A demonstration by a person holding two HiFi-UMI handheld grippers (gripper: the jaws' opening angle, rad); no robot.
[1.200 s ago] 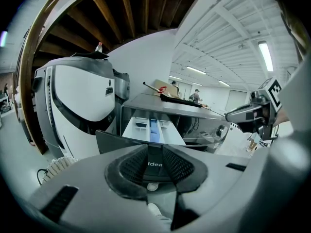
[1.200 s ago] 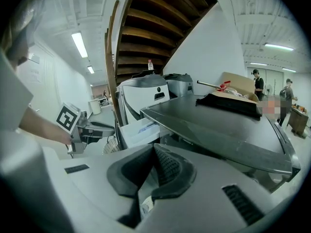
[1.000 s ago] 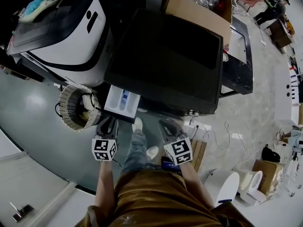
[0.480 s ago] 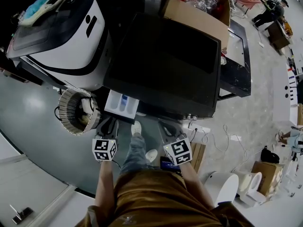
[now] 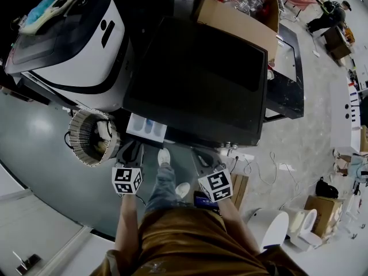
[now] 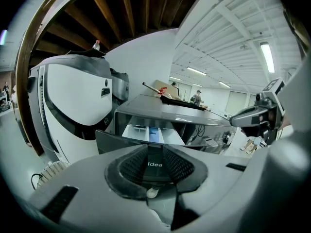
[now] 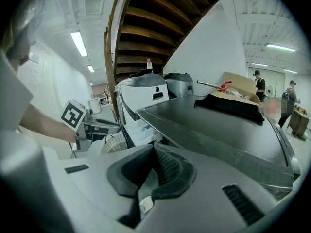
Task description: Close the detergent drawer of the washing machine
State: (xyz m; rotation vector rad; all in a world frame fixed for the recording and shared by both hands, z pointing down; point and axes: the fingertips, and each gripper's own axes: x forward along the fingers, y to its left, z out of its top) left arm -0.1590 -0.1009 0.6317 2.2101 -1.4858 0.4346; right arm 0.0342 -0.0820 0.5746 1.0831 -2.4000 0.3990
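The washing machine [image 5: 201, 79] has a dark top. Its white detergent drawer [image 5: 146, 128] sticks out a short way from the front left corner. My left gripper [image 5: 130, 152] is at the drawer's dark front panel [image 6: 114, 142]. Its jaws stand a narrow gap apart with the panel's lettering showing between them, and the tips [image 6: 155, 152] are against or very near the panel. My right gripper [image 5: 202, 157] hangs in front of the machine to the right, away from the drawer. Its pads [image 7: 165, 166] are together on nothing. The drawer [image 7: 141, 127] also shows in the right gripper view.
A white and black machine [image 5: 69, 45] stands to the left of the washer. A round ribbed basket [image 5: 92, 137] sits on the floor beside the drawer. A cardboard box [image 5: 241, 10] lies on the washer's back. Cables and a power strip [image 5: 238, 154] lie at the right, my feet [image 5: 165, 155] below.
The drawer has slid inward and now sticks out less. My left gripper followed it toward the machine. The right gripper barely moved.
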